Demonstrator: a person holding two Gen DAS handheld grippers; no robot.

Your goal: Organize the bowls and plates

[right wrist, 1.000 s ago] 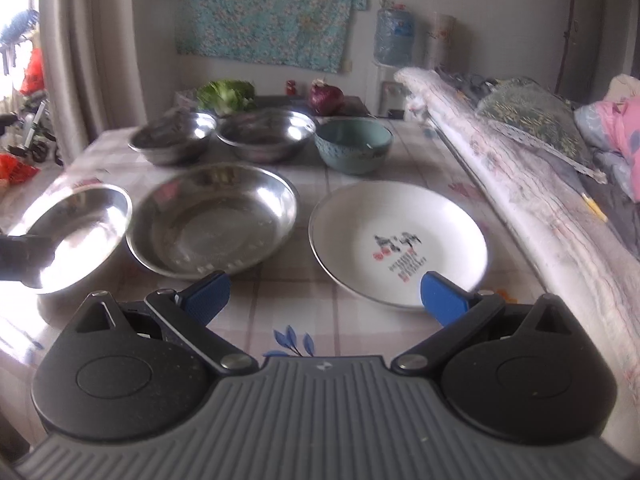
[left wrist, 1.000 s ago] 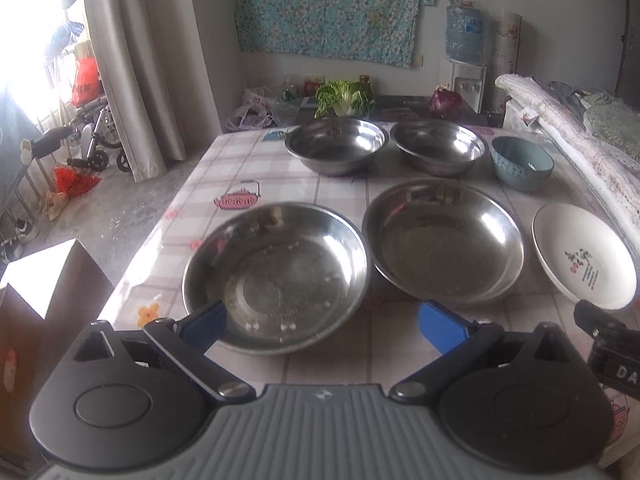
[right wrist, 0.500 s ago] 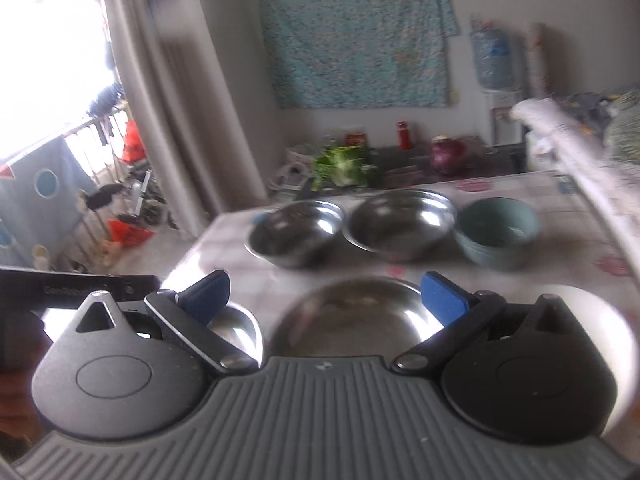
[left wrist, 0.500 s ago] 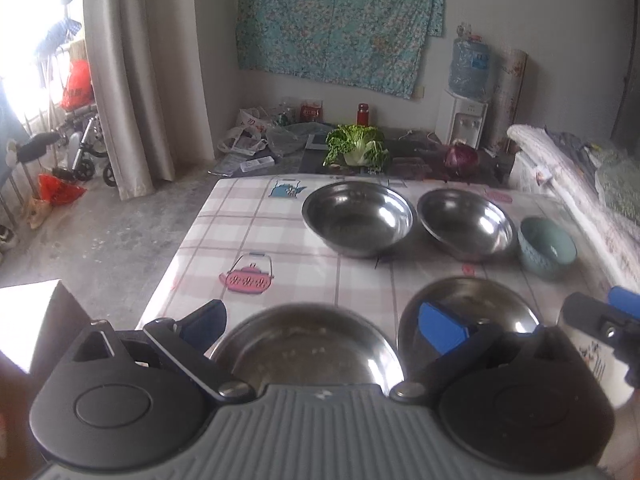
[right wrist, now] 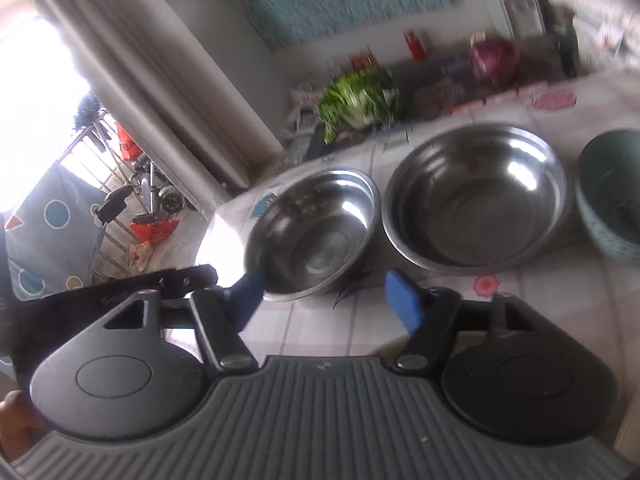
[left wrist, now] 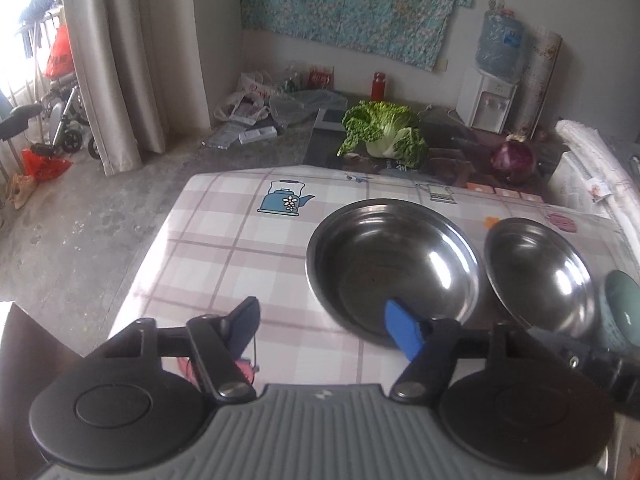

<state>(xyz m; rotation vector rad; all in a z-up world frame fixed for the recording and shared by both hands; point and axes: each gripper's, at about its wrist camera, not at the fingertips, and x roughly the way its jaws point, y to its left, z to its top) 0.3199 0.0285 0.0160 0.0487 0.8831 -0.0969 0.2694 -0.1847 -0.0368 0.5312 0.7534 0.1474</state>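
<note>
Two steel bowls stand side by side at the far end of the checked table. In the left wrist view the left steel bowl (left wrist: 394, 270) is just ahead of my open, empty left gripper (left wrist: 326, 328), with the right steel bowl (left wrist: 540, 276) and a teal bowl (left wrist: 622, 308) beyond to the right. In the right wrist view the left steel bowl (right wrist: 314, 232), the right steel bowl (right wrist: 476, 196) and the teal bowl (right wrist: 612, 196) lie ahead of my open, empty right gripper (right wrist: 328, 294). The near plates are out of view.
The table's far edge (left wrist: 280, 170) and left edge drop to a concrete floor. Beyond it a low dark stand holds a cabbage (left wrist: 382, 130) and a red onion (left wrist: 513, 159). My left gripper's body (right wrist: 152, 284) shows at the left of the right wrist view.
Both grippers have moved forward over the table toward the far bowls. The two large steel plates and the white plate have dropped out of view. Both stay open.
</note>
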